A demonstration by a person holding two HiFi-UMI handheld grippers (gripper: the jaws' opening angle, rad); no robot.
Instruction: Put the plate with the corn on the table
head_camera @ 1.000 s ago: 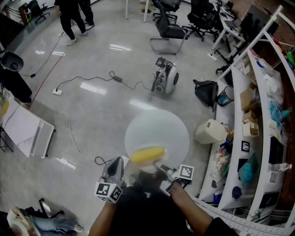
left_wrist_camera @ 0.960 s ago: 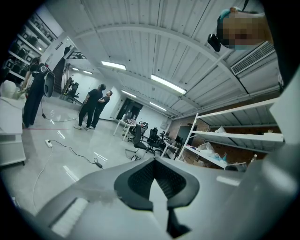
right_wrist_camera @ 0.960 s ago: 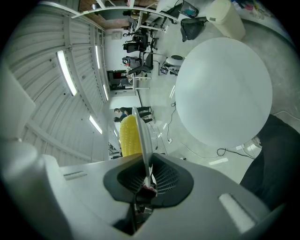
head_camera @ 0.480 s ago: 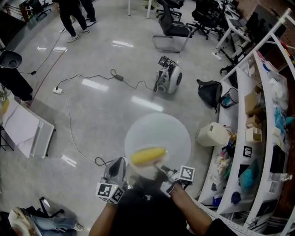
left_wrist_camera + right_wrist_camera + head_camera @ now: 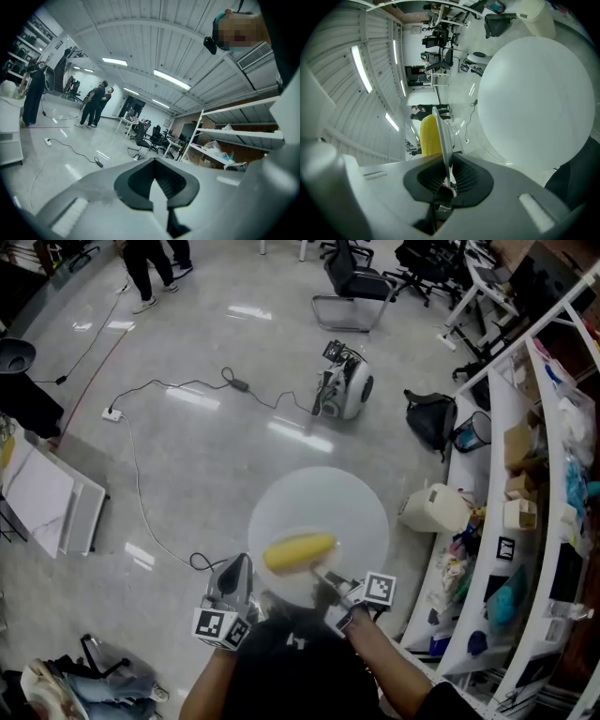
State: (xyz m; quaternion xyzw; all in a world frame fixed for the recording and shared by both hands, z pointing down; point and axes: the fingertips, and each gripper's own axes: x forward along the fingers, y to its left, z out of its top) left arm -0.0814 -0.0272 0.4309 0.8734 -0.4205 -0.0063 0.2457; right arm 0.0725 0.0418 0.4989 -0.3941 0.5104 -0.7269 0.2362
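Now, right gripper: pinching the near rim of the plate; in the right gripper view the gripper is pressed onto the thin plate edge, seen edge-on.
Left gripper: pressed together with nothing in it; the left gripper view has the gripper aimed across the room, up toward the ceiling.
Corn: one yellow cob lying across the plate, lengthwise left to right; in the right gripper view it sits against the plate's left face.
Plate: held in the air above the near edge of the bench, not resting on it.
Bench: round and white, just beyond both grippers; it fills the right of the right gripper view.
Floor: grey, glossy, with a black cable trailing at left.
Shelves: white racks along the right, holding boxes and bags.
Far: a chair and, at far left, standing people.
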